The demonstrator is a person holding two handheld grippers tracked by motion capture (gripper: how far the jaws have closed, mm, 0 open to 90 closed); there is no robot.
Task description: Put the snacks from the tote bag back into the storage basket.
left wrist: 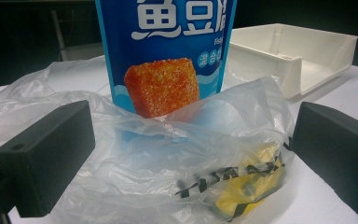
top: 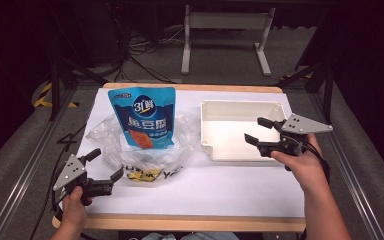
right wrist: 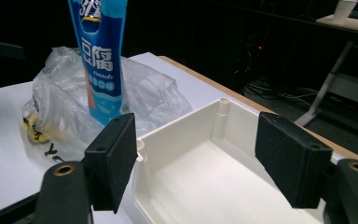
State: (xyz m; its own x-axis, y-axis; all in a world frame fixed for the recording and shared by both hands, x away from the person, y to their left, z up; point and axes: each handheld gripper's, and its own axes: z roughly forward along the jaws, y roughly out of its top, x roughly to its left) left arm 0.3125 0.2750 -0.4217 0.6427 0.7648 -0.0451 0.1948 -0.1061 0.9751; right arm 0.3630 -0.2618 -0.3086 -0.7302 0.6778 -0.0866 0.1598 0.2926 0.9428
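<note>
Two grippers are hovering over a white-covered table [top: 220,190]; the left gripper [top: 106,167] is sitting at the near-left, its jaws standing apart with the crumpled clear plastic bag [top: 145,145] just ahead of them; a blue snack pouch [top: 144,116] is standing upright inside that bag, its top rising well above the plastic; the right gripper [top: 258,131] is hanging over the near part of a white open tray [top: 240,107] at the table's right side, its jaws also standing apart, gripping nothing.
</note>
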